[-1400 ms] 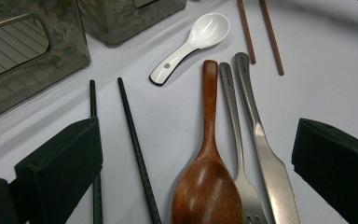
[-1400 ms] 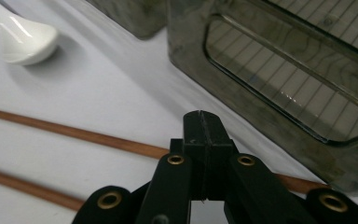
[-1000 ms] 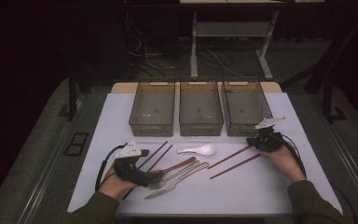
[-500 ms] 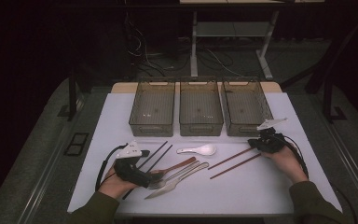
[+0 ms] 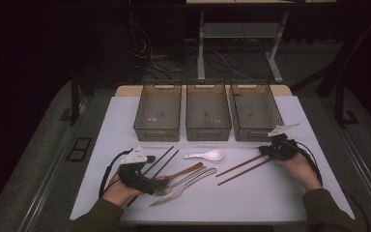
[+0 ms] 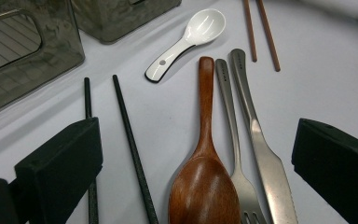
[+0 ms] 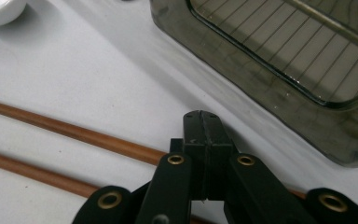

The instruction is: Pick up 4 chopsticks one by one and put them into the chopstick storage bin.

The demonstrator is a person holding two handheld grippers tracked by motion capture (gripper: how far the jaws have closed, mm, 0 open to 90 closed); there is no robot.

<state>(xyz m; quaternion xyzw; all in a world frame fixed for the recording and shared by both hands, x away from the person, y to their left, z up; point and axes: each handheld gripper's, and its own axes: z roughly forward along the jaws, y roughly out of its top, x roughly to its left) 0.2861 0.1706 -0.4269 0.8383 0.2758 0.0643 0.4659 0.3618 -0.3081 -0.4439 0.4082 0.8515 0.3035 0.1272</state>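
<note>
Brown chopsticks (image 5: 244, 167): 2, lying side by side on the white desk (image 5: 251, 198), tips touching or just under the right gripper.
Right gripper (image 7: 204, 128): jaws pressed together, nothing between them; rests low on the desk near the right-hand bin (image 5: 254, 113).
Right hand (image 5: 297, 166): flat on the desk, wrist straight.
Left gripper (image 5: 160, 184): jaws spread wide, straddling the wooden spoon (image 6: 204, 182), fork (image 6: 235, 158) and knife (image 6: 261, 154).
Left hand (image 5: 121, 188): low, angled toward the cutlery.
Writing: small marks on the metal handles, unreadable.
</note>
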